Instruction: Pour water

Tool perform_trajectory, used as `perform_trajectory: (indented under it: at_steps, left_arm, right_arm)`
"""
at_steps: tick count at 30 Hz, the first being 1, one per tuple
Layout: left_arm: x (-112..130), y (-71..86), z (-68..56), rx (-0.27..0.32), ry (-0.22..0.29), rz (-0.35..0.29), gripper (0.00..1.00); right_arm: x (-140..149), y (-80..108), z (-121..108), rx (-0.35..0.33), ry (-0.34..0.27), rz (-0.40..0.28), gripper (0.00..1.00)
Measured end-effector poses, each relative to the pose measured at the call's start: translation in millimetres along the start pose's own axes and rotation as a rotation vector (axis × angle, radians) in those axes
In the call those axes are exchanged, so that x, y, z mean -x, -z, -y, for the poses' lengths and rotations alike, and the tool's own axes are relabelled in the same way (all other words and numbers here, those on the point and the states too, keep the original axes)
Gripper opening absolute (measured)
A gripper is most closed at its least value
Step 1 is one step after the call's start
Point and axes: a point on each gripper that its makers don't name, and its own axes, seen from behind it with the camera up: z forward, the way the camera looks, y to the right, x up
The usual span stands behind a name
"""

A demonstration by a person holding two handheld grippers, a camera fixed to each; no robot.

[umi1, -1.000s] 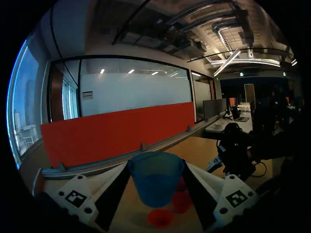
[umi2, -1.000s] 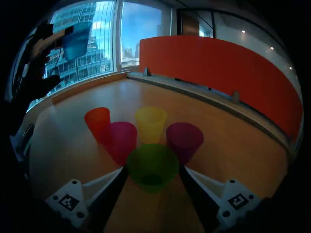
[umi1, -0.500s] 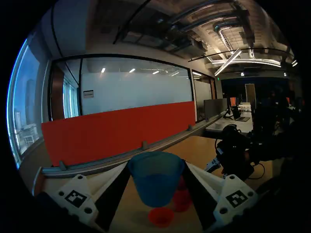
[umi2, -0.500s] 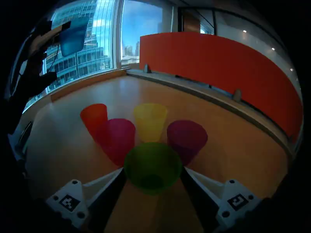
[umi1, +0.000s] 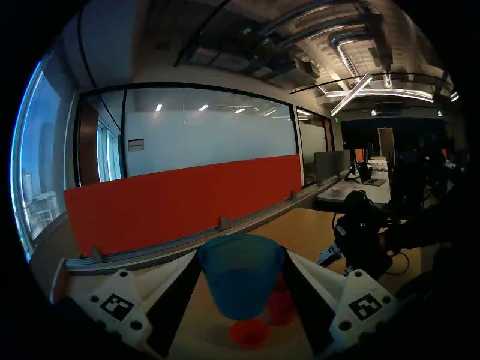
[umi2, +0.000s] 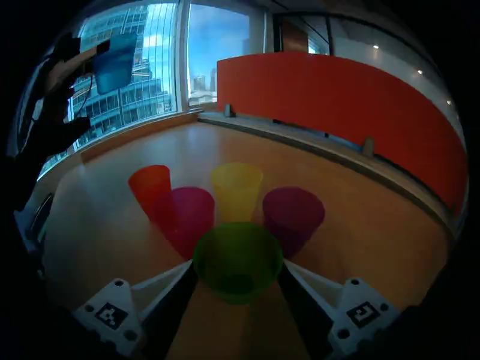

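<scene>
I judge the pour not yet begun. My left tongs (umi1: 241, 265) clench the blue cup (umi1: 241, 279), upright with water (umi1: 241, 294) about halfway up, held high above the desk (umi1: 300, 225). My right tongs (umi2: 238, 271) grip the green cup (umi2: 238, 258), which looks nearly empty, low by the desk, just in front of four more cups (umi2: 236, 189). In the right gripper view the blue cup hangs well apart, up and left of the green one, so bringing them together and tipping remain.

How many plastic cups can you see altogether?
6. Orange, pink, yellow and purple cups stand on the table; the right gripper holds a green cup; the left gripper holds a blue cup, raised. Others may hide behind them.
</scene>
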Motion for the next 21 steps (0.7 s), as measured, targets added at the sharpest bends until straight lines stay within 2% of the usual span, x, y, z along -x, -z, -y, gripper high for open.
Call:
perform_trajectory:
  at_steps: [7, 21]
  left_arm:
    - [-1, 1.8, -0.8, 0.001, -0.001, 0.003, 0.89]
    - [-9, 10.5, -5.7, 0.002, 0.004, 0.001, 0.89]
  right_arm:
    - [-8, 13.6, 3, 0.005, 0.018, -0.018, 0.91]
    - [-44, 54.8, 23, 0.004, 0.059, -0.098, 0.9]
